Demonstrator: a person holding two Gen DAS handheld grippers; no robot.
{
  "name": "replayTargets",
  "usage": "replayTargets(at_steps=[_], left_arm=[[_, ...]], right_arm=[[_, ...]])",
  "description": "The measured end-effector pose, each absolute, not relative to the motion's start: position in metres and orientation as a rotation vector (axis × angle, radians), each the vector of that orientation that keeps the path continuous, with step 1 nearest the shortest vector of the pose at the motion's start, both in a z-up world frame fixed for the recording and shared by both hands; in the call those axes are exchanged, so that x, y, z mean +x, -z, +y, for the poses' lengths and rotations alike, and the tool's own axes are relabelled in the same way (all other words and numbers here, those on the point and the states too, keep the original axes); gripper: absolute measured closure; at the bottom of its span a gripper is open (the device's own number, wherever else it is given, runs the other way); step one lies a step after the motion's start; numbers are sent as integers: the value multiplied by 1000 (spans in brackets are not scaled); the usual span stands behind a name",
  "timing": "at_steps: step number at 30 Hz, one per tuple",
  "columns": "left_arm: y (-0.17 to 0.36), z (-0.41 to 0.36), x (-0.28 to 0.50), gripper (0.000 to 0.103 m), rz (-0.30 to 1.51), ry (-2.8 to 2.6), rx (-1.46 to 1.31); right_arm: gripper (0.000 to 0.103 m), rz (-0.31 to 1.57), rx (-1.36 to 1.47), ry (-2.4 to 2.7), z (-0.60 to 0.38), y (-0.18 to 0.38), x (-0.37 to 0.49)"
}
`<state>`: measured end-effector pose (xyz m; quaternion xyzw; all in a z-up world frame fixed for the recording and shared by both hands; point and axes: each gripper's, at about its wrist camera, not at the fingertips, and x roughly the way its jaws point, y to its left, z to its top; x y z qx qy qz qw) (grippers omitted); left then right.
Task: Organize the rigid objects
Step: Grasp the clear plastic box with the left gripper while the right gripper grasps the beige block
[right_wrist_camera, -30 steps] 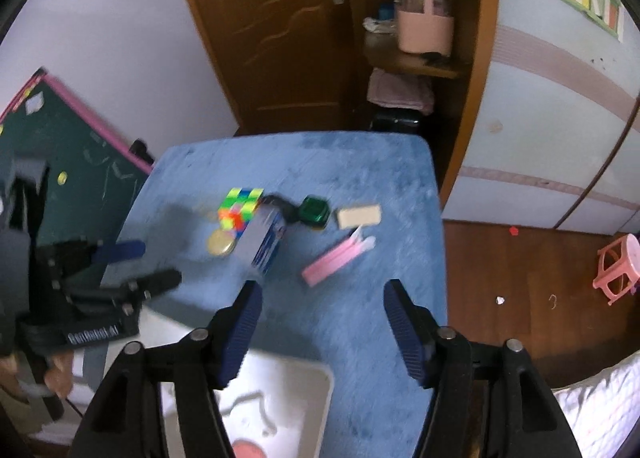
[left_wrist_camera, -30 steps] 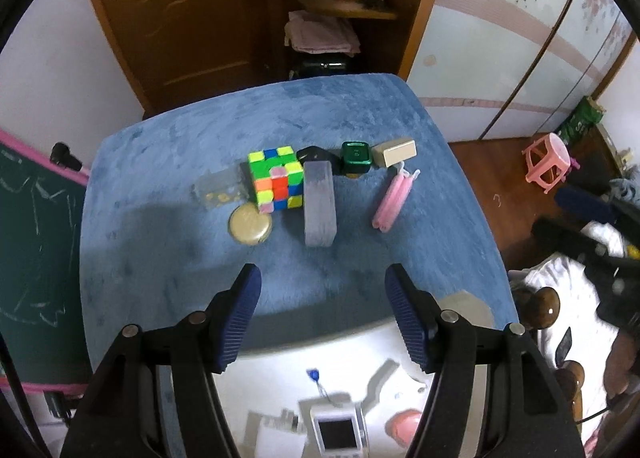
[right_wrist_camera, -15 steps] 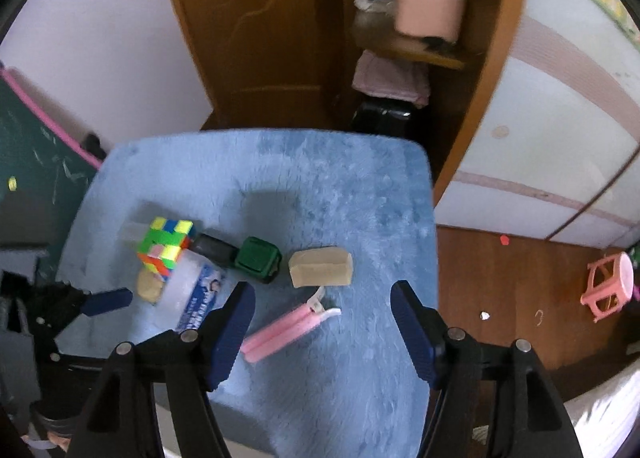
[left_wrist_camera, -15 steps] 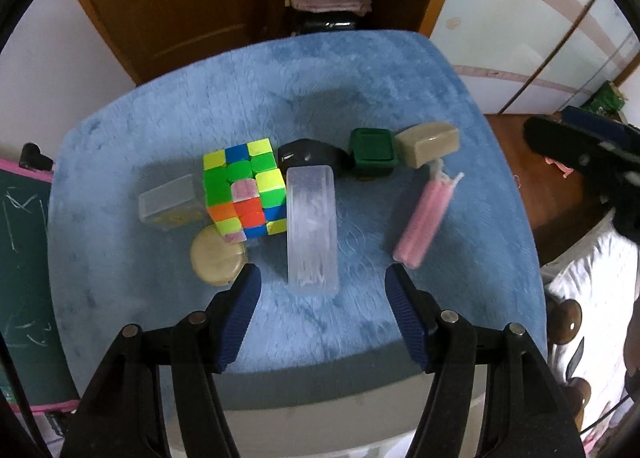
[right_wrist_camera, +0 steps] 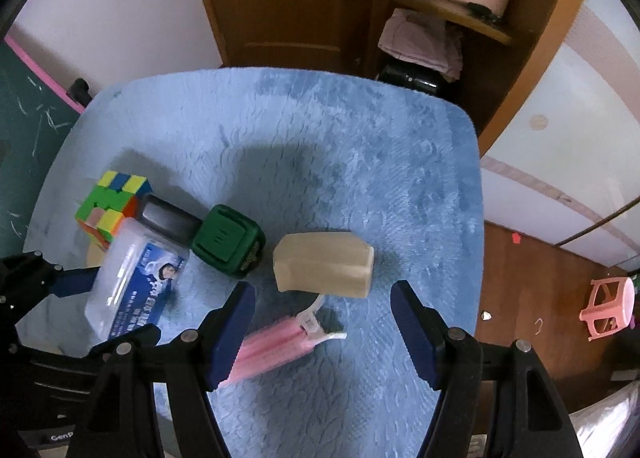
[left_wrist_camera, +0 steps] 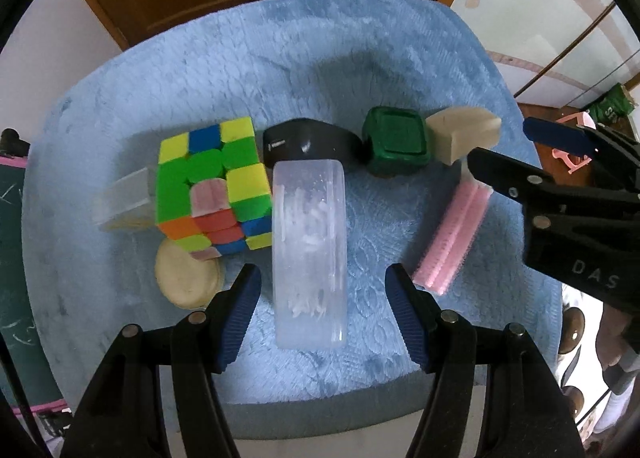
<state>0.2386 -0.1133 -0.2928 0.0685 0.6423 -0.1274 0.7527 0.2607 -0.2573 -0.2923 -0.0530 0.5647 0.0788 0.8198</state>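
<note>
Clear plastic box (left_wrist_camera: 308,254) lies lengthwise on the blue fuzzy cloth (left_wrist_camera: 360,38), its near end right btwn the left gripper (left_wrist_camera: 323,290) fingers, which stand wide apart w/ nothing held, a gap on each side of the box. Left of the box, touching or nearly so, sits the colour cube (left_wrist_camera: 212,190); a frosted block (left_wrist_camera: 124,198) just beyond that, and a round beige disc (left_wrist_camera: 186,282) in front of the cube, close by the left finger (left_wrist_camera: 240,314). Behind the box, a black item (left_wrist_camera: 304,142), then a green square tub (left_wrist_camera: 396,146), then a beige wedge block (left_wrist_camera: 460,134) in a row. Pink razors (left_wrist_camera: 452,238) lie to the right, tilted.

Right gripper (right_wrist_camera: 322,306) hovers over the razors (right_wrist_camera: 280,346) and the wedge (right_wrist_camera: 324,266), fingers spread wide, empty; razor heads sit btwn them, wedge just beyond the tips. Box label (right_wrist_camera: 140,290) shows from this side, a left gripper finger beside it.
</note>
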Motion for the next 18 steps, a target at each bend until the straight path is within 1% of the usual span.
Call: replayTargets(at_steps=[13,18], left_arm=[[306,-104,247,35,1444,260,127],[313,-107,248,37,1457,268,119]], right_arm=[[32,1228,-178,-151,-249,318,284],[32,1242,-169,-151,-248,327,297]])
